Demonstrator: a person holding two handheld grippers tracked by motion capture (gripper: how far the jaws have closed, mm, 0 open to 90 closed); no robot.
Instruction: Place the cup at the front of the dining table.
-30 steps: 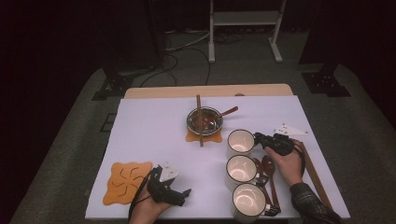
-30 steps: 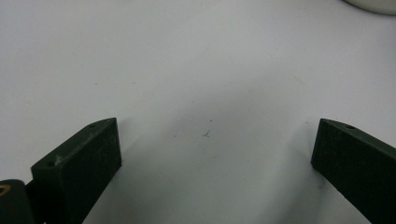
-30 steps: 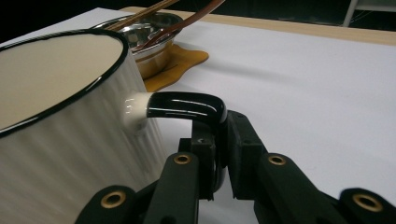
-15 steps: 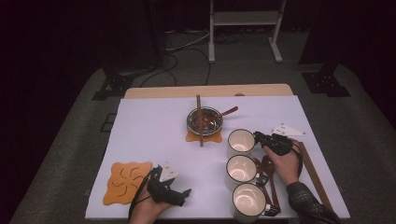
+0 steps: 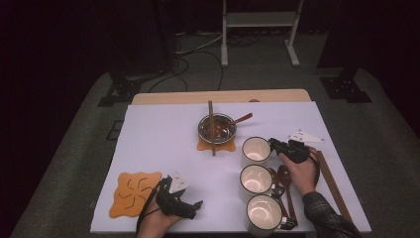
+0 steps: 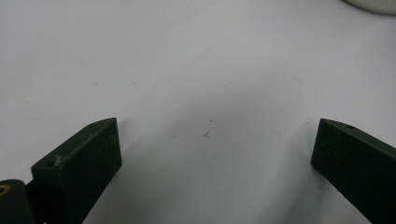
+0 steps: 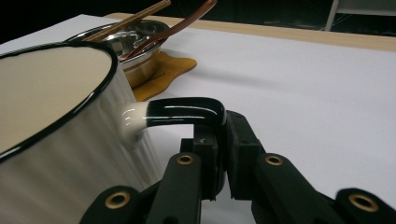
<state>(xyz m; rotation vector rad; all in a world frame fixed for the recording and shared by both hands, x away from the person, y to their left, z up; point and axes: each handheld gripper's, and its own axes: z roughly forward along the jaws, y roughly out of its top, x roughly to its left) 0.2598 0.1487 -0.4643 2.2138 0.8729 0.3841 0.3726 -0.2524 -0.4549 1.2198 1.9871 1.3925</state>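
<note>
Your right gripper (image 7: 215, 140) is pinched on the black handle (image 7: 184, 112) of the far mug (image 5: 256, 150), which sits right of centre in the high view, at the top of a column of three white mugs. In the right gripper view the jaws bite only the outer bend of the handle, low in the frame. Risk one: that narrow hold on a glossy curved handle could let the mug swing or slip once lifted, pivoting about the pinch. Risk two: the middle mug (image 5: 255, 178) stands just below it and the spoons (image 5: 283, 181) lie right beside your hand, so a sideways drag could knock them. Risk three: the steel bowl (image 5: 217, 128) with chopsticks (image 5: 211, 127) across it sits up and left on its orange mat; a wide swing that way could clip the sticks. Your left gripper (image 5: 185, 208) rests at lower left beside the orange coaster (image 5: 134, 193), jaws spread wide over bare white tabletop, holding nothing. Against the earlier frames, little differs: both hands sit in the same spots, the mug has not lifted or shifted, and the pinch on the handle looks unchanged.
</note>
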